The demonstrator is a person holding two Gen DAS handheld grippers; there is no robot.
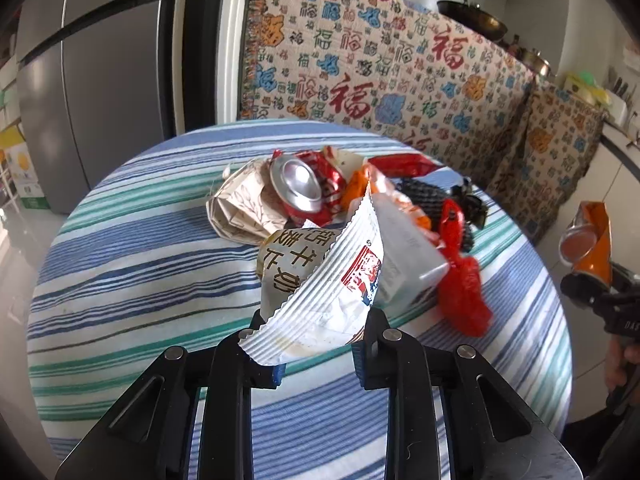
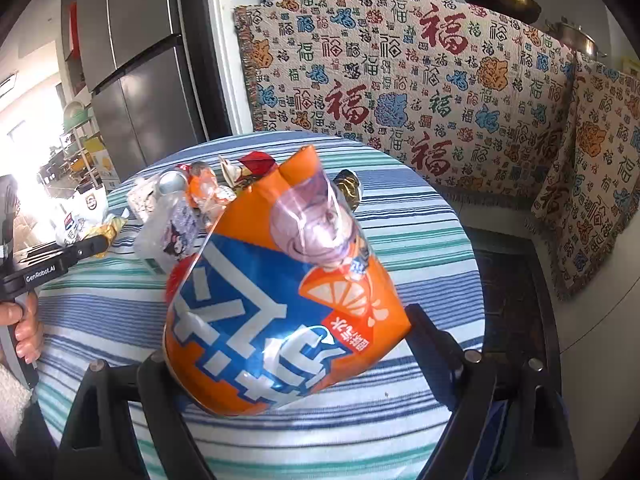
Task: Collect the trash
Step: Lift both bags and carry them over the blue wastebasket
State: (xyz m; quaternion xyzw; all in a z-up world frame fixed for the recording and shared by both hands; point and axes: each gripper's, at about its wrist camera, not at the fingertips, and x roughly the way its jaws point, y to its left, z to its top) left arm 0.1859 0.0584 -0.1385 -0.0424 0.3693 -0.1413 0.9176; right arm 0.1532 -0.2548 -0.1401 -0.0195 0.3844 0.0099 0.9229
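Observation:
My left gripper [image 1: 318, 356] is shut on a white ridged wrapper [image 1: 340, 280] with a red and blue logo, held just above the striped round table [image 1: 140, 260]. Behind it lies a trash pile: a crushed red can [image 1: 308, 188], a crumpled beige paper bag [image 1: 240, 208], a white carton [image 1: 408, 256], black mesh [image 1: 432, 204] and a red plastic bag [image 1: 460, 280]. My right gripper [image 2: 292, 344] is shut on a crushed orange soda bottle [image 2: 280, 312] with a blue label, lifted off the table. The bottle [image 1: 592, 240] also shows at the left wrist view's right edge.
A grey fridge [image 1: 100, 80] stands behind the table on the left. A patterned cloth [image 1: 380, 72] drapes the counter behind, with dark pans [image 1: 472, 16] on top. A person's hand [image 2: 24, 320] grips the left tool's handle. Light floor [image 2: 592, 360] lies right of the table.

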